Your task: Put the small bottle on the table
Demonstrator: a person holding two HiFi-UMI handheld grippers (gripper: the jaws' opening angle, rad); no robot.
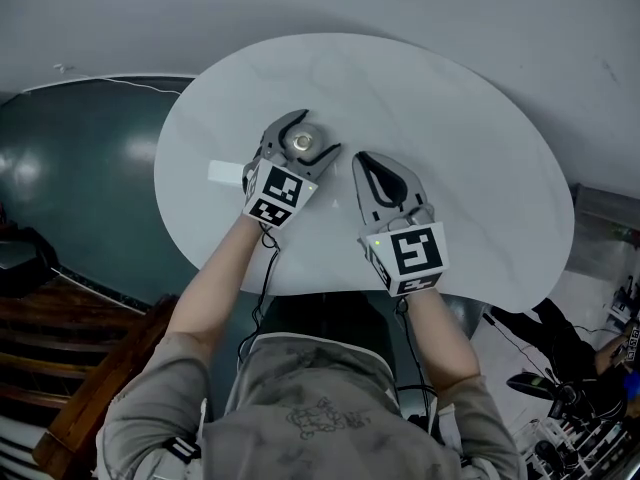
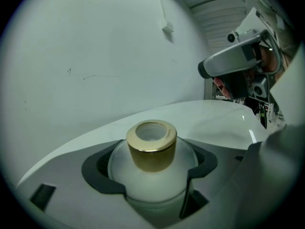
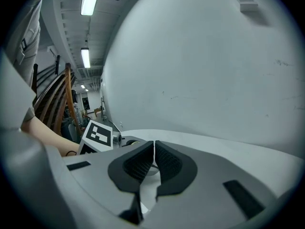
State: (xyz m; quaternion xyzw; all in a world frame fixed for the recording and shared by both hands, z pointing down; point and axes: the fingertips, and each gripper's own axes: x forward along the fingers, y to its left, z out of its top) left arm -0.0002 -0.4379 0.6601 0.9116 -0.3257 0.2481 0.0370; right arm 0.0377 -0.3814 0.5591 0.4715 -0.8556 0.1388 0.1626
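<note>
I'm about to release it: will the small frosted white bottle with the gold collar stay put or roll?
The small frosted white bottle with gold collar looks squat and wide-bodied, so upright it probably stands; on its side it would likely roll. It looks like glass: probably fragile, and slippery between the left tongs.

A small white card (image 1: 224, 173) lies flat; wooden steps (image 1: 40, 318) lower left, black gear (image 1: 560, 343) lower right
</note>
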